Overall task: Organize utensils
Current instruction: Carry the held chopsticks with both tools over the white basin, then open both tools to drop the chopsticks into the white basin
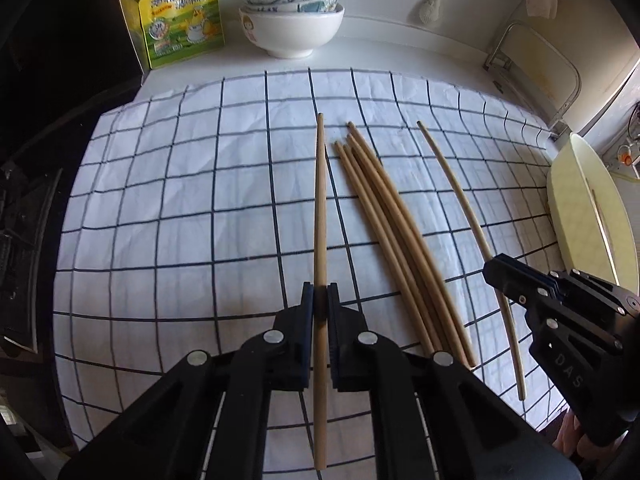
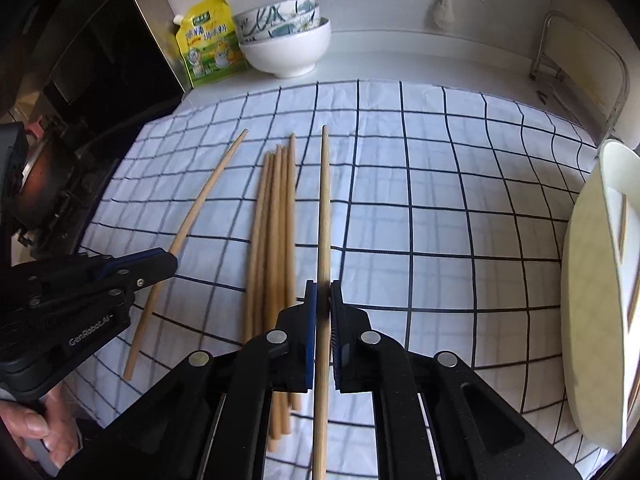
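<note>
nearest the cameras, over the checked cloth (image 1: 168,208), the left gripper (image 1: 320,300) is clamped on one pale wooden chopstick (image 1: 320,208) and the right gripper (image 2: 323,292) on another chopstick (image 2: 325,208), each slim, round and tapering to its far tip. between the two held sticks a bundle of matching chopsticks (image 1: 384,216) lies on the cloth, close together and roughly parallel. beyond the cloth's far edge stand stacked bowls (image 1: 292,16), with a yellow-green pouch (image 1: 180,16) to their left.

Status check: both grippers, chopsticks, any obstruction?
Left gripper shut on one chopstick. Right gripper shut on another chopstick. Chopstick bundle on checked cloth between them. Nothing obstructing.
</note>
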Demonstrator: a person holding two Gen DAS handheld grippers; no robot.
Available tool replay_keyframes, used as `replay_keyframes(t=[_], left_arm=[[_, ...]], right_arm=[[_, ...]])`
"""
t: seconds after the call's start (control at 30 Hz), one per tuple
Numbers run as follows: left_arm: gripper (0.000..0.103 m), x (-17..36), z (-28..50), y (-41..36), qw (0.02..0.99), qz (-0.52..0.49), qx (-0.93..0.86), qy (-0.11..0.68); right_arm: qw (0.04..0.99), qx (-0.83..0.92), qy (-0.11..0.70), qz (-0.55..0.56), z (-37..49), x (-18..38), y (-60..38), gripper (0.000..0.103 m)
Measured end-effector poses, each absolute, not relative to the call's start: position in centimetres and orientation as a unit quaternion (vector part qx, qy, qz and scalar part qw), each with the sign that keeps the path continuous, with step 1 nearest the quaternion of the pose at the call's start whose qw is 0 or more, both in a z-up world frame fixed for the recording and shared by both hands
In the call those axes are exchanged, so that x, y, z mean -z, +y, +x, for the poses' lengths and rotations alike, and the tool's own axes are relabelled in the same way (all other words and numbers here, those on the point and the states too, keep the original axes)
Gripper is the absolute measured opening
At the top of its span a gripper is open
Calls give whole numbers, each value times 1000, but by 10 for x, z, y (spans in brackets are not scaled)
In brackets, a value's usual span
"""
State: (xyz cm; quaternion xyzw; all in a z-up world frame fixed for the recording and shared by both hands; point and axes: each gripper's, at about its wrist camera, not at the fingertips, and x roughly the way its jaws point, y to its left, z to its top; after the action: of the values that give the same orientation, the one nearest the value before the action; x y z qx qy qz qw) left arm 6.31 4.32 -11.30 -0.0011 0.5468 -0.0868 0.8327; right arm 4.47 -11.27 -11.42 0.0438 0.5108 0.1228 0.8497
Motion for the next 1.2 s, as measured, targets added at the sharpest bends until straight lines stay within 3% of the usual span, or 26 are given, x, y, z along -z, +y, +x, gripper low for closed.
replay_keyframes(t=[0.37, 0.73, 1.0, 1.2], left_arm=[[7, 42, 62, -8, 861, 31, 131, 491], [7, -1, 63, -152, 849, 54, 263, 456], [7, 15, 69, -267, 809, 98, 340, 469], [7, 42, 73, -309, 787, 122, 353, 490]], right_arm=[[879, -115, 455, 83, 21, 47, -162, 6], [892, 15, 427, 146, -15, 30, -315, 6], [877, 92, 428, 197, -27, 49, -403, 6], [862, 100, 444, 225, -19, 75, -426, 6]])
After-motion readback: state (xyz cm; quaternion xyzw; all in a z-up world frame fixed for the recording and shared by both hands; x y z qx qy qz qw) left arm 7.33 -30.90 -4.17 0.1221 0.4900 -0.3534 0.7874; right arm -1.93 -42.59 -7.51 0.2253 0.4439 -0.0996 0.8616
